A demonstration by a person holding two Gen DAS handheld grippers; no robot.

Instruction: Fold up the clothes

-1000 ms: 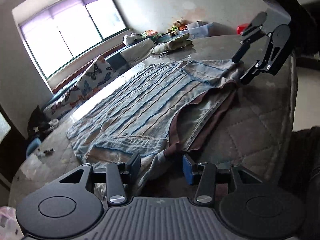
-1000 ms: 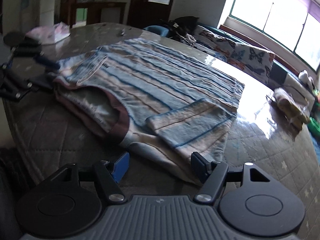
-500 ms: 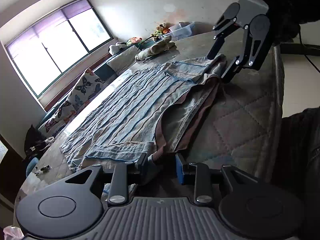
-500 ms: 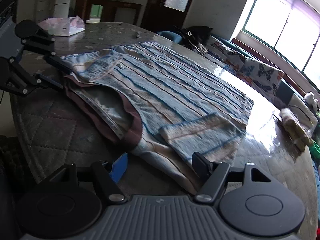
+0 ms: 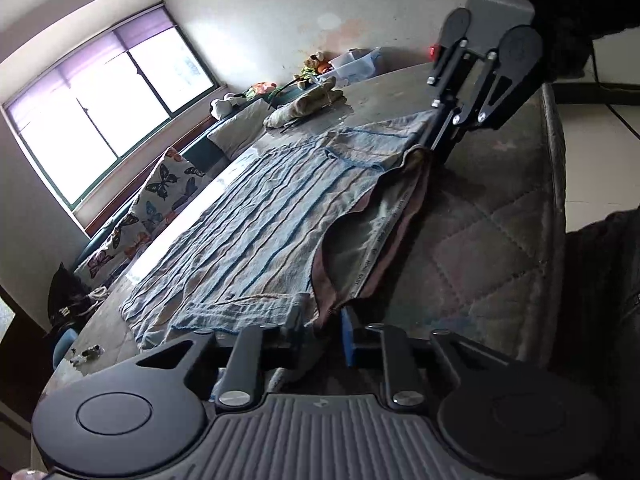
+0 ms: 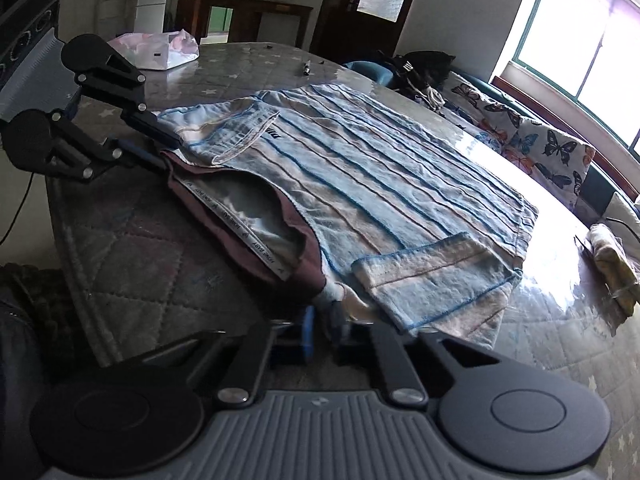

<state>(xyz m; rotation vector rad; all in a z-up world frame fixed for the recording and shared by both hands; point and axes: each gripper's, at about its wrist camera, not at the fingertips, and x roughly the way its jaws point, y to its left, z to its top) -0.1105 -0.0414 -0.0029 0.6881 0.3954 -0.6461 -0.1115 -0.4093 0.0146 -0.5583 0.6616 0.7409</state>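
L gripper (image 5: pixel 320 326) clenched on near shoulder corner of striped shirt (image 5: pixel 260 232); R gripper (image 6: pixel 320 330) clenched on the other shoulder corner. Shirt lies flat on quilted table (image 5: pixel 480 248), collar edge near table rim, both sleeves folded in. Bare table twd far side. Surroundings: folded cloth bundle (image 5: pixel 308 104) beyond hem, plastic bag (image 6: pixel 160 50) at far end, butterfly cushions (image 6: pixel 552 152) under window. Fabric inside jaws mostly hidden.
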